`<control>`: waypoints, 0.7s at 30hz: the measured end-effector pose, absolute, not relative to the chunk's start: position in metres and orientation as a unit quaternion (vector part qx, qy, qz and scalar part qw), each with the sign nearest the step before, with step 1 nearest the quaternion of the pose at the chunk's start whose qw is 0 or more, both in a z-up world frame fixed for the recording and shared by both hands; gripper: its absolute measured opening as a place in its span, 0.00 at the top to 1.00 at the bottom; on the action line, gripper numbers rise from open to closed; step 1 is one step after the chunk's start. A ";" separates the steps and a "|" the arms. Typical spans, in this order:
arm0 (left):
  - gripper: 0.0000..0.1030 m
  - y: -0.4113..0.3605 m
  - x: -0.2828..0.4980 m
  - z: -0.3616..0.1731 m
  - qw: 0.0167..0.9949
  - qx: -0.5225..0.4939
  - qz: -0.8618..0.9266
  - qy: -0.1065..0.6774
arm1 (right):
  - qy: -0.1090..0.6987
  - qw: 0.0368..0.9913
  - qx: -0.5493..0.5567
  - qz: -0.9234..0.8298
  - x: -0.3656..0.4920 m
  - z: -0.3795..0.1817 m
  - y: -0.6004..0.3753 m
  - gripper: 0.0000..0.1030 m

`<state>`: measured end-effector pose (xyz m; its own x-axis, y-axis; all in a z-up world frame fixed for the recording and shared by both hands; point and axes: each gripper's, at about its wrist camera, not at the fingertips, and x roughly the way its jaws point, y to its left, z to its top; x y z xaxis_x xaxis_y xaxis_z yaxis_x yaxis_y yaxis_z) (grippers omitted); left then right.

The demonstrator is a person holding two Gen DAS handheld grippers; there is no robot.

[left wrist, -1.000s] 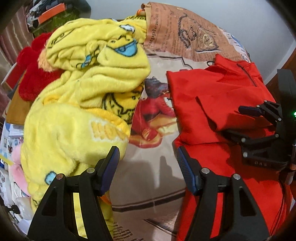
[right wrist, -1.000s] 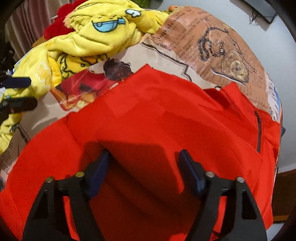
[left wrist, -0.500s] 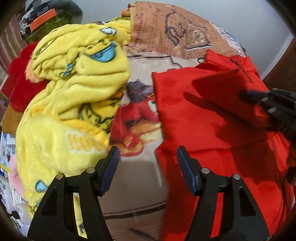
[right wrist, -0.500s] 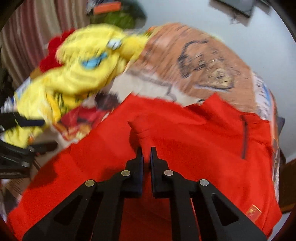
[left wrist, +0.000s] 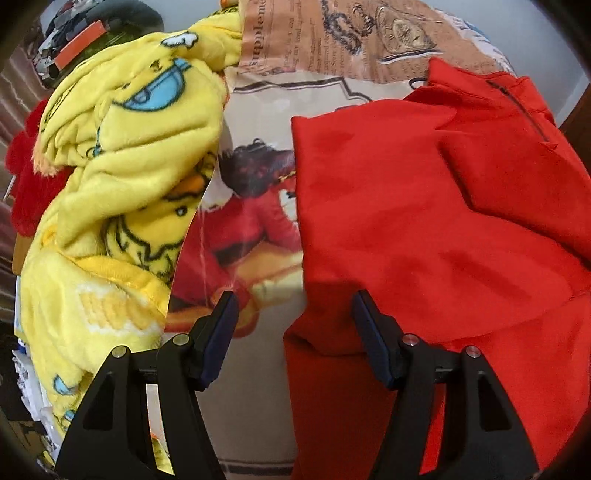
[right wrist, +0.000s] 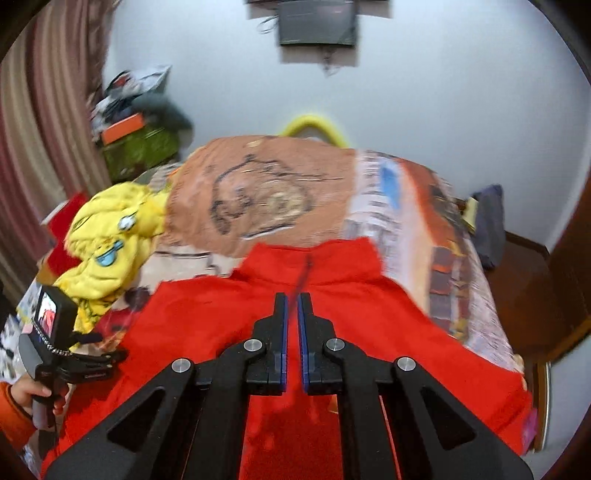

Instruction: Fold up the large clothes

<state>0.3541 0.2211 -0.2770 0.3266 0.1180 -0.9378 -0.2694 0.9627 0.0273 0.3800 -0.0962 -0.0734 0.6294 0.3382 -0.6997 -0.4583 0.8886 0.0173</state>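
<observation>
A large red garment (left wrist: pixel 406 221) with a zipped collar lies spread on the printed bed cover (left wrist: pixel 332 48). My left gripper (left wrist: pixel 291 332) hangs open over the garment's left edge, one finger above the red cloth, the other above the bed cover. In the right wrist view the red garment (right wrist: pixel 207 321) fills the foreground. My right gripper (right wrist: pixel 291 306) is shut, pads almost touching, with a thin pinch of red cloth between them, just below the collar zip. The left gripper (right wrist: pixel 107 347), held by a hand (right wrist: pixel 26 391), shows at the left edge.
A crumpled yellow cartoon blanket (left wrist: pixel 122 166) lies on the bed's left side, with a red plush item (left wrist: pixel 26 192) beyond it. Stacked boxes (right wrist: pixel 136 144) and a curtain (right wrist: pixel 37 129) stand at the back left. A dark screen (right wrist: pixel 317 26) hangs on the wall; wooden furniture (right wrist: pixel 535 288) is right.
My right gripper closed on a fold of the red garment and rose, swinging right toward the collar. My left gripper moved right and lower, onto the garment's left edge.
</observation>
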 end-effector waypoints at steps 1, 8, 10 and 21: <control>0.38 0.221 0.354 -0.277 0.812 -0.068 0.122 0.567 | 0.373 0.899 -0.075 0.215 0.381 -0.075 -0.108 0.96; 0.38 0.212 0.351 -0.261 0.814 -0.050 0.129 0.564 | 0.429 0.871 -0.080 0.226 0.381 -0.104 -0.130 0.96; 0.38 0.208 0.349 -0.252 0.821 -0.049 0.127 0.554 | 0.438 0.860 -0.100 0.243 0.378 -0.112 -0.114 0.95; 0.38 0.184 0.349 -0.226 0.847 -0.066 0.062 0.524 | 0.457 0.815 -0.139 0.326 0.389 -0.144 -0.027 0.46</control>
<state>0.3488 0.1843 -0.2262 0.4429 0.0356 -0.8959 -0.1747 0.9835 -0.0473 0.3891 -0.0273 -0.1436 0.3683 0.4048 -0.8369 -0.6598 0.7480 0.0714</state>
